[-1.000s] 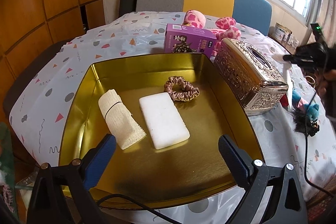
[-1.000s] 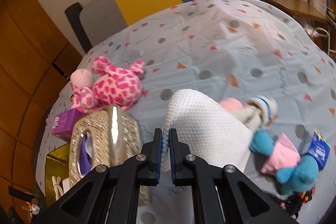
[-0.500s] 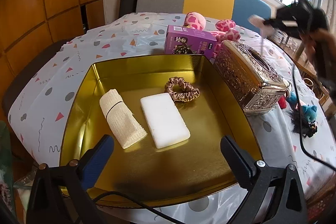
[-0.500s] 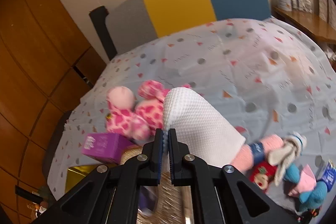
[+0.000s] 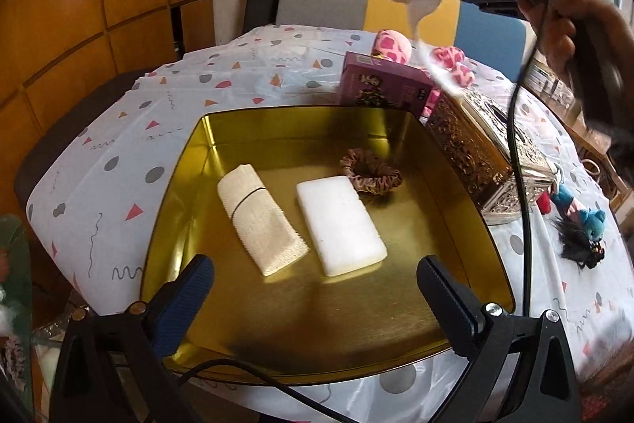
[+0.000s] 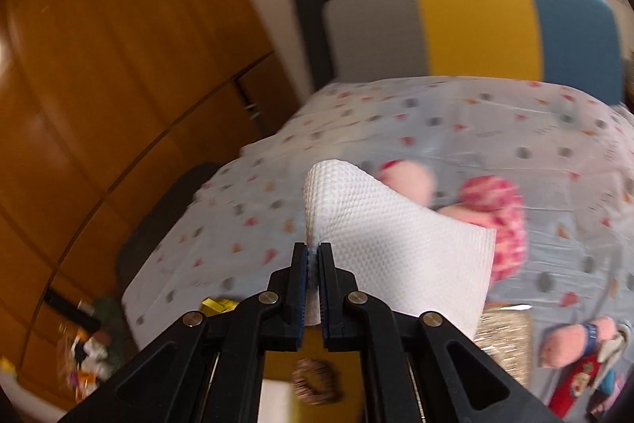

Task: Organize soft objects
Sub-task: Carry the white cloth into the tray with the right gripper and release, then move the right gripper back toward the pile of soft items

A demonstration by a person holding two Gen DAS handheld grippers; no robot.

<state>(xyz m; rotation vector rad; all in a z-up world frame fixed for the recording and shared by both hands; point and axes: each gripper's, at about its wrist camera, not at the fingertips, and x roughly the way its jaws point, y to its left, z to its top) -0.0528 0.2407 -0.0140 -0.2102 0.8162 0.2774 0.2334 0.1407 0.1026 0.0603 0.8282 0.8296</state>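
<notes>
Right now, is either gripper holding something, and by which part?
The right gripper pinches a white tissue near its folded edge. The left gripper is open, holding nothing.

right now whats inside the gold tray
In the gold tray: a rolled beige cloth, a white sponge block and a brown scrunchie. The open left gripper hides part of the near edge.

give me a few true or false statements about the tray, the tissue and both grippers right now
1. The right gripper is shut on a white tissue. True.
2. The left gripper is clamping the white sponge. False: it is open and holds nothing.
3. A brown scrunchie lies in the gold tray. True.
4. The tissue lies in the tray. False: it hangs in the air from the right gripper.
5. The rolled beige cloth lies on the tablecloth. False: it lies in the tray.
</notes>
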